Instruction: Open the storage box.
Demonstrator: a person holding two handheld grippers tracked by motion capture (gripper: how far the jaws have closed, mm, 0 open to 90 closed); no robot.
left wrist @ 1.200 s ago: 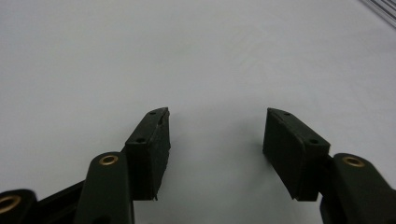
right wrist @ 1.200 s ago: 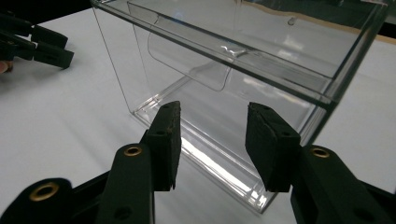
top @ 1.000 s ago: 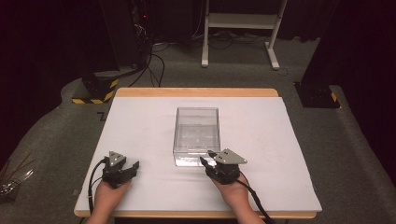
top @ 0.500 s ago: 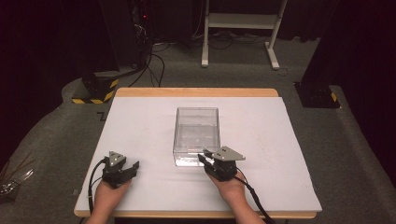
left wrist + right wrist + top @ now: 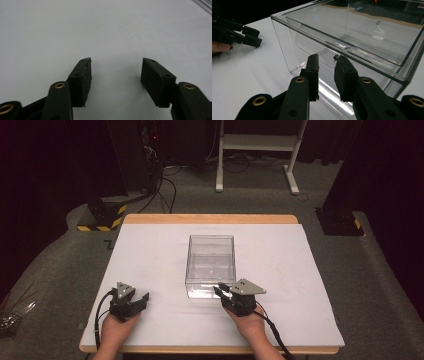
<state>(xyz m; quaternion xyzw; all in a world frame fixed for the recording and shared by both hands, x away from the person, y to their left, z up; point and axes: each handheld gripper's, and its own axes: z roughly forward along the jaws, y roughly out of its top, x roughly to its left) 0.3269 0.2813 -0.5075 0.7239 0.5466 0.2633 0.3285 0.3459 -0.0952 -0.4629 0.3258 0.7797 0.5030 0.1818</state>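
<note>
A clear plastic box with no lid stands mid-table on the white sheet. My right gripper is at the box's near wall; in the right gripper view the jaws have just closed further and pinch that wall of the box by its curved cut-out. My left gripper rests on the sheet well left of the box. Its jaws stand apart with nothing but bare sheet between them, and have just narrowed a little. The left gripper also shows far off in the right gripper view.
The sheet covers a wooden table whose edge shows at the back. Grey carpet surrounds it, with a white stand behind, a yellow-black striped base at back left and a dark base at back right.
The right gripper's jaws have drawn together at the box's near wall. Both hands stay where they were.
</note>
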